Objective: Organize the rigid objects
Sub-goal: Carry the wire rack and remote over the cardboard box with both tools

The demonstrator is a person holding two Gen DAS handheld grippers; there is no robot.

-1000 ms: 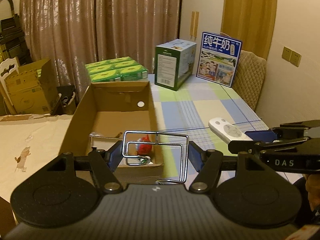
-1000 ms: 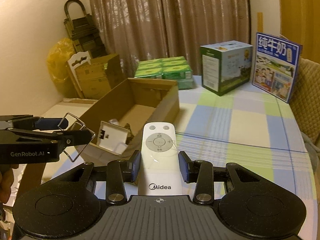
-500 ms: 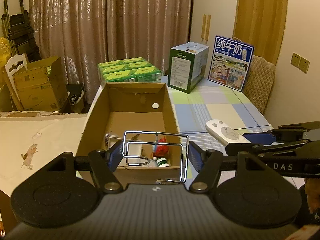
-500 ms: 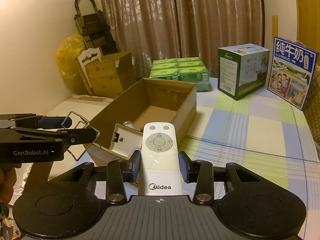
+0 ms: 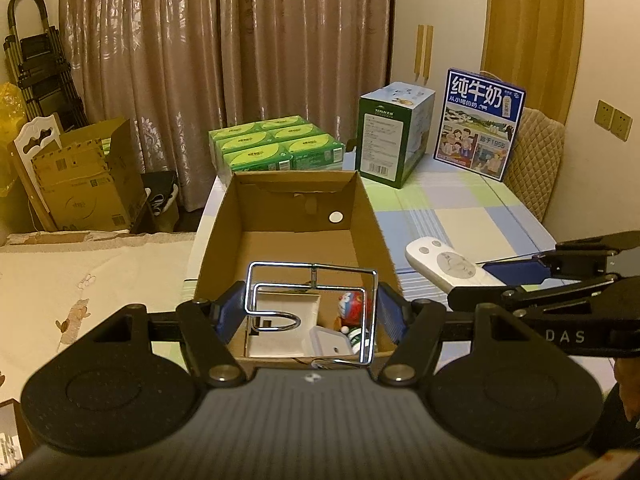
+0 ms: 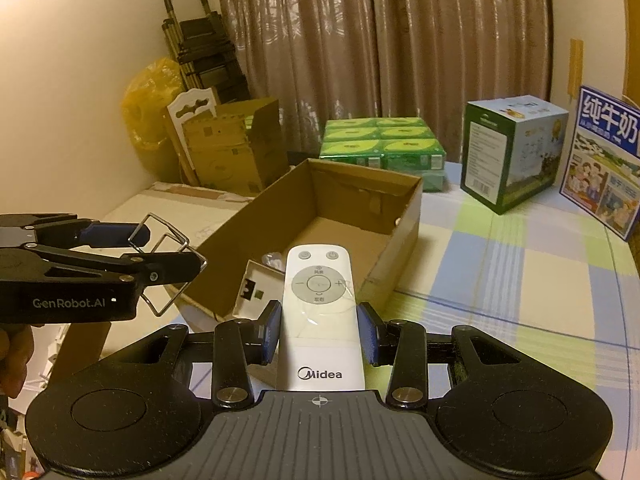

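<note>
Both claws have advanced over the cardboard box [image 5: 292, 216] on the checked counter [image 6: 520, 264]; left claw [image 5: 310, 312] grips a wire rack [image 5: 312, 304], right claw [image 6: 318, 330] a white "Midea" remote [image 6: 320, 312]. Brown curtains [image 5: 224, 60] hang behind.

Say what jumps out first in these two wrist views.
Each gripper carries something: the left gripper is clamped on a chrome wire rack, the right gripper on a white Midea remote. Both hang at the near end of an open cardboard box on the checked tablecloth, with a few small items in its near end. At the table's far end, a blue milk carton stands out.
</note>
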